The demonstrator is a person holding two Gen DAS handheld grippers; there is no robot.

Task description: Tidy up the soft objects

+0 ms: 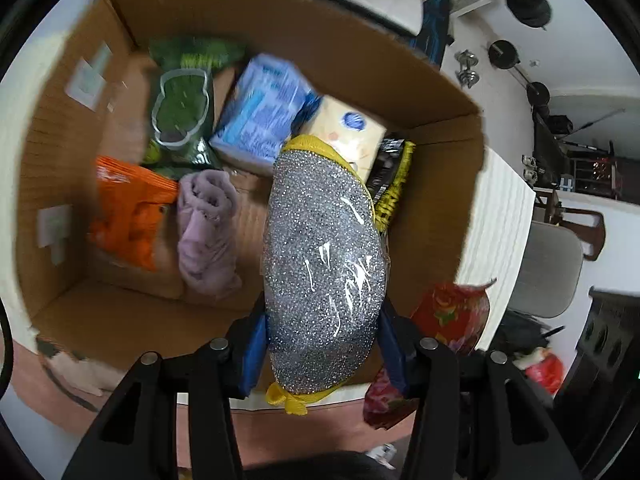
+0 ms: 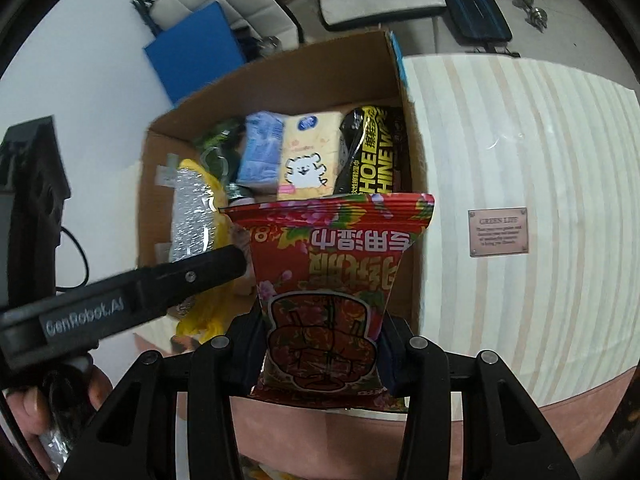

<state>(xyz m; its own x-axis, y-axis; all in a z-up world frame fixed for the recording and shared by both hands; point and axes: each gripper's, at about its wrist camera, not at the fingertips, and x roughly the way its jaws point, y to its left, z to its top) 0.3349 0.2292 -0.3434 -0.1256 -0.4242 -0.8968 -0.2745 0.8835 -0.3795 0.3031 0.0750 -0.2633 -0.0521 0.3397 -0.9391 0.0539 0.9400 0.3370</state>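
Left tongs [image 1: 322,344] clenched on the glittery silver scrubbing pad [image 1: 324,256], long axis pointing into the open cardboard box [image 1: 444,184] directly beneath, nearer than the right tongs [image 2: 322,354] gripping the red floral packet [image 2: 332,280].

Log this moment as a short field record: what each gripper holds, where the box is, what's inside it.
left gripper: shut on silver scrubber, held over the box
right gripper: shut on red snack bag, at the box's near edge
cardboard box: open, beside striped mat
box contents: green bag, blue pack, tissue pack, black shoe-wipes pack, orange bag, purple cloth
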